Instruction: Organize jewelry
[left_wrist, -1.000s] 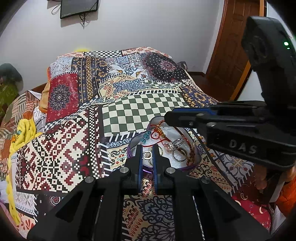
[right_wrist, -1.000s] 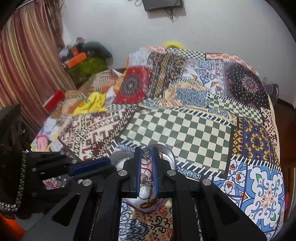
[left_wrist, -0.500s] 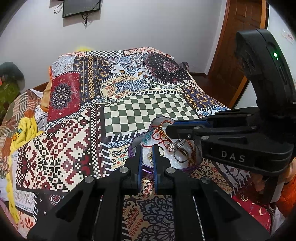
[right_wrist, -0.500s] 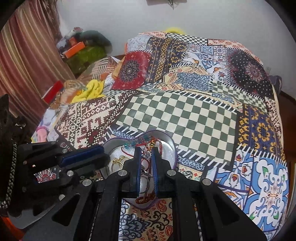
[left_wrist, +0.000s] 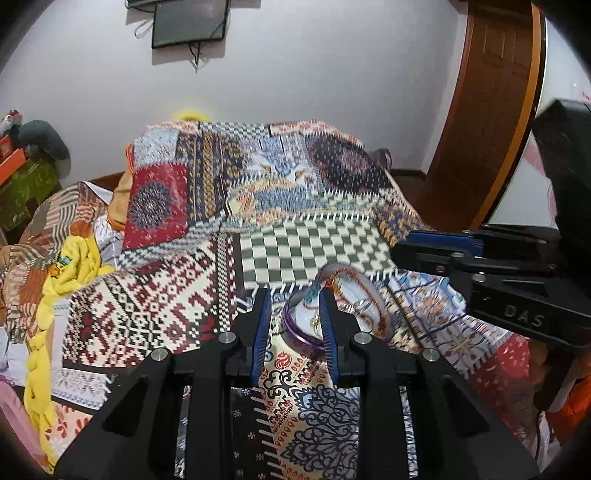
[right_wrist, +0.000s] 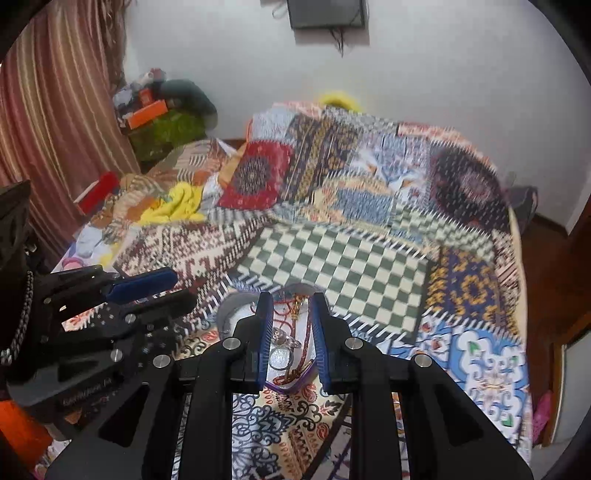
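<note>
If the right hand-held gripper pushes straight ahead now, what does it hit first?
Probably the jewelry in the heart-shaped tin: the open right hand-held gripper frames a silver ring and red thread between its fingers. Depth is unclear.

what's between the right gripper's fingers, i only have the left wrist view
Observer: The right gripper is over the tin, and a silver ring lies between its fingers.
Operator: anything tangled with it
Observer: A red beaded chain runs beside the ring. I cannot tell whether they are hooked together.
Operator: is it gripping either
Observer: No, the jaws stand wide apart with nothing pinched between them.
</note>
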